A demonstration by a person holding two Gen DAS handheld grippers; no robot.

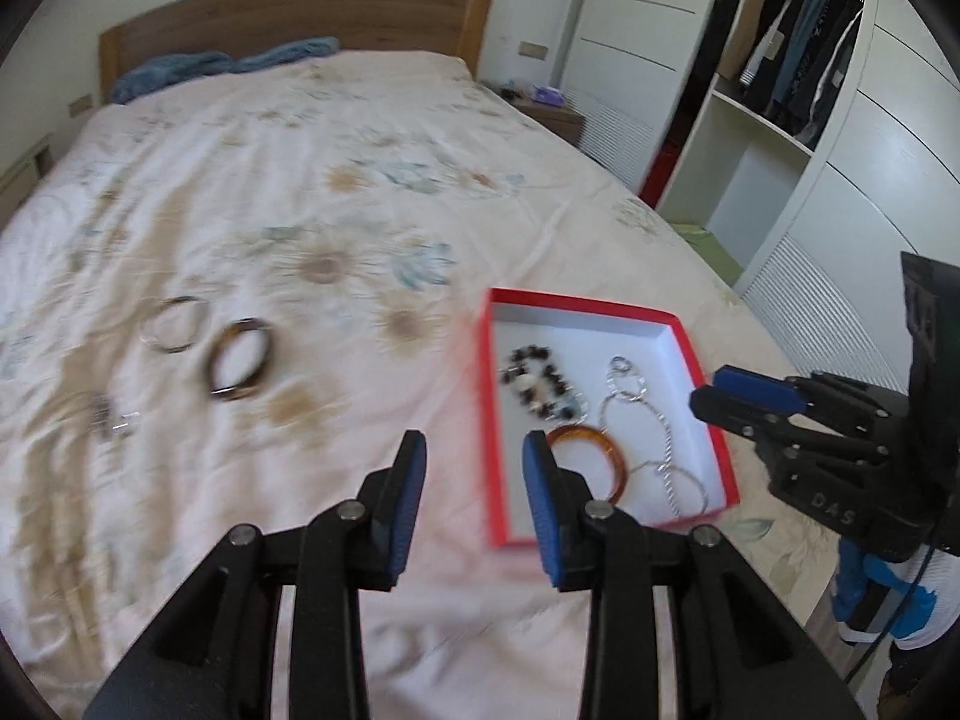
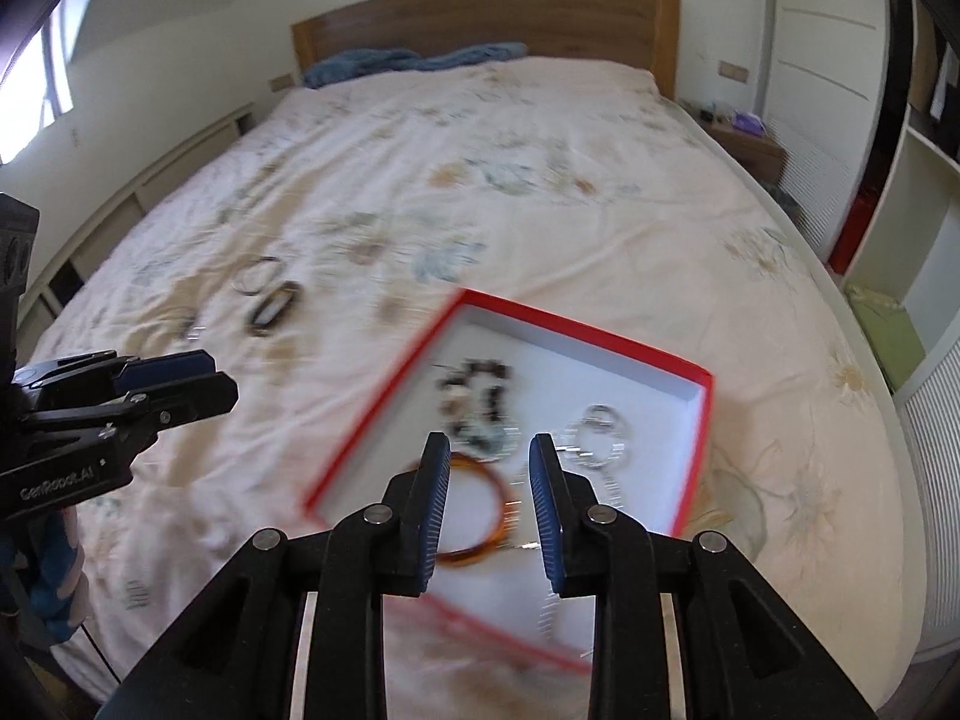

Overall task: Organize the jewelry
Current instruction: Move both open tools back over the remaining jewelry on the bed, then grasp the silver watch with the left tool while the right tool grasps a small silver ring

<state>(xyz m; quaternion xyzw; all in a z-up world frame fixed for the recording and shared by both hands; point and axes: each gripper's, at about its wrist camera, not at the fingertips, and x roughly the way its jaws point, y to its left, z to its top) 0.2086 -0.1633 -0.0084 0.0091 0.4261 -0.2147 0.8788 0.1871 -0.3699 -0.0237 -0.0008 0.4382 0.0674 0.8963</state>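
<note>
We're partway: red box (image 1: 606,309) at 4 o'clock holds beaded bracelet (image 1: 540,381), amber bangle (image 1: 591,459), silver chain (image 1: 651,438). Tortoiseshell bangle (image 1: 240,367), silver hoop (image 1: 175,324), probably a clip (image 1: 114,420) remain at 9 o'clock. Left gripper (image 1: 474,468) and right gripper (image 2: 489,468): jaws apart, empty.

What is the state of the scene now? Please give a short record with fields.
surface: bed cover
container: red box, open, on the bed
in box: beaded bracelet, amber bangle, silver chain
outside box: dark bangle, thin silver bangle, small unclear piece
left gripper: open, empty
right gripper: open, empty, above box
</note>
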